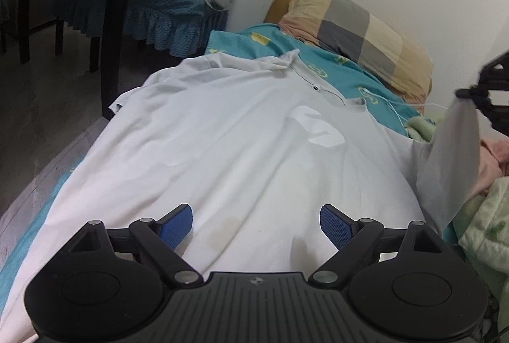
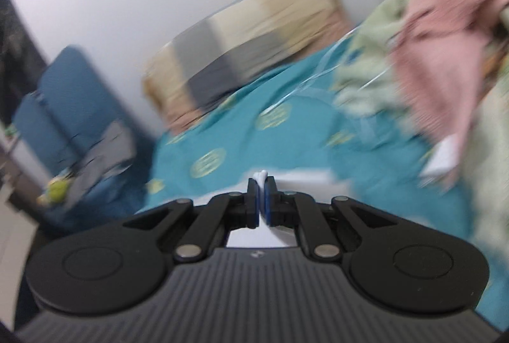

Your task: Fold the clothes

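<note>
White shirt [image 1: 222, 145] flat on bed [image 1: 359, 79], collar far end, long axis running fwd from open left tool [image 1: 256, 223]; right tool [image 2: 261, 199] nearer raised right sleeve [image 1: 451, 158], clamped on it.

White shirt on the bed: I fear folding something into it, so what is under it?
The white shirt lies on a teal sheet that shows past its collar and edges. Anything directly beneath it is covered.
</note>
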Available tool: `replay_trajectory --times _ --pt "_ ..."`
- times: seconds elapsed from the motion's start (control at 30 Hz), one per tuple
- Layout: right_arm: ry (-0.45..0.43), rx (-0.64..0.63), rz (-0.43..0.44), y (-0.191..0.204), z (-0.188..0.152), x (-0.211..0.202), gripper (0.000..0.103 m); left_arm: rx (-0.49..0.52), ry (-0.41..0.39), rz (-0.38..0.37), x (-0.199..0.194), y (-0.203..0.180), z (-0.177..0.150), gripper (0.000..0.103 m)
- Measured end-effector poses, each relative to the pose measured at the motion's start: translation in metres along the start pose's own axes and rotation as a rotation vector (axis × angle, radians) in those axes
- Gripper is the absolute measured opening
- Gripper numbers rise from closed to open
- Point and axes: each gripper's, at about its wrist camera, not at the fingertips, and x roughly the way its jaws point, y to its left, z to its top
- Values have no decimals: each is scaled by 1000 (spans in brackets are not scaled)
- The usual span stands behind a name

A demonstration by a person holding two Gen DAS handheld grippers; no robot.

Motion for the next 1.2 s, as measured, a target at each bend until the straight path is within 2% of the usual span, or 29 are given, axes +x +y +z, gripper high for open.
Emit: replay_trajectory --times 0.13,0.27,0.3,0.33,0.37,0.43,0.5,0.6,0.7,0.77,0.8,0.9,0.97,1.0,1.03,1.13,1.2 --pt "123 -77 86 36 -48 34 9 -7 -19 9 -2 5 1 89" --pt "232 -179 167 40 -75 56 12 12 -25 14 0 2 0 89" --pt "240 -201 193 36 -77 52 19 18 -26 13 1 1 0 89" --pt "238 -219 216 30 -77 46 32 25 -26 13 1 -1 -1 89" --pt "218 -231 236 21 -75 35 39 33 -26 13 2 -2 -1 89" --pt "174 -256 273 2 -71 14 64 47 -26 13 3 -5 -3 89" --pt "112 -270 290 -23 -66 -8 71 60 -24 10 2 -7 -4 89" --pt "74 -305 247 -61 -64 -22 70 78 -23 12 1 -10 -7 89" --pt "103 -353 129 -95 -67 -9 70 88 -23 8 0 -13 -9 89" --pt "139 -327 96 -118 -70 5 71 98 -27 8 0 -14 -10 89" --pt "163 -291 113 -129 -72 12 72 102 -28 10 0 -14 -10 89" --pt "200 -239 213 -140 -81 22 70 103 -27 8 3 -13 -10 89" --pt "211 -285 207 -130 -88 26 58 98 -22 5 4 -11 -9 89" --pt "215 -329 181 -122 -92 27 44 95 -19 4 5 -10 -9 89" --pt "208 -383 148 -115 -96 26 26 92 -19 3 5 -9 -9 89" --pt "153 -583 80 -90 -111 12 11 79 -23 1 3 -7 -7 89" --pt "97 -761 37 -68 -126 -2 9 71 -26 1 2 -5 -6 89"
